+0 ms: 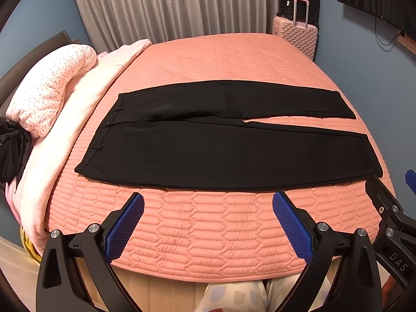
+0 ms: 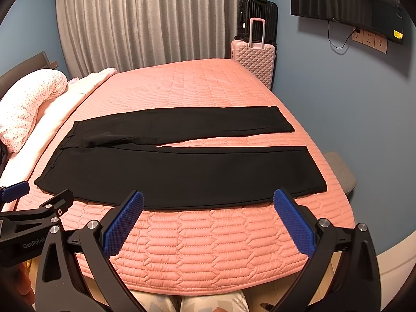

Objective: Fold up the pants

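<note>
Soft even indoor light, sharp, fisheye-curved edges.

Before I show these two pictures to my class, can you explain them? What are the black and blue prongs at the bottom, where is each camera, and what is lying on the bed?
There is no robot here. A person holds a two-finger gripper in each hand, and each carries a wide-angle camera looking forward along its fingers.

One picture is taken from the left gripper, the other from the right gripper. The blue parts are the grip pads on the fingers. Both grippers are open and hold nothing.

On the pink quilted bed lie black pants, spread flat, waistband to the left, legs to the right and slightly parted. They are not yet folded. Rolled bedding sits at the head end, and a pink suitcase stands behind the bed.
</note>
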